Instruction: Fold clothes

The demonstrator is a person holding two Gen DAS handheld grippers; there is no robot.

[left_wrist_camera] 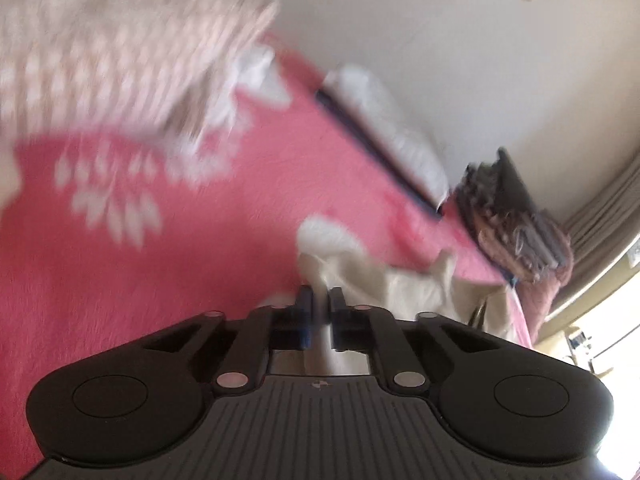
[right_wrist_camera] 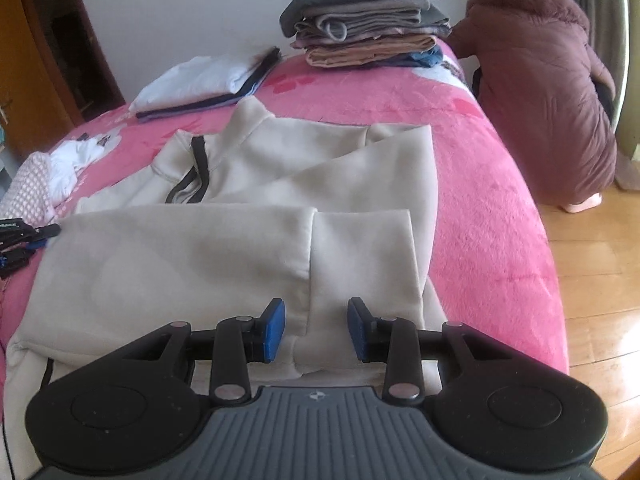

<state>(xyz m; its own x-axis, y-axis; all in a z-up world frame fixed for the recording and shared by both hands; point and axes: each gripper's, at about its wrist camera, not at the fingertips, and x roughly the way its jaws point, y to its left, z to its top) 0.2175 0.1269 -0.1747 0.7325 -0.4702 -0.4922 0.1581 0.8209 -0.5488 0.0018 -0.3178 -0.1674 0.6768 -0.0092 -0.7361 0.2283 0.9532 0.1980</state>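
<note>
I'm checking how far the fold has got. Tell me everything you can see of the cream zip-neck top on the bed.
The cream zip-neck top looks like soft fleece, with a stand-up collar and a dark half zip. It lies flat on the pink blanket, both sleeves folded across the body so the cuffs meet near the front. The right tongs stand open just above the hem.

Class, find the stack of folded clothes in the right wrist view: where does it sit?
The stack of folded clothes sits at the far edge of the pink bed, against the wall, between the white folded garment and the maroon padded coat.
</note>
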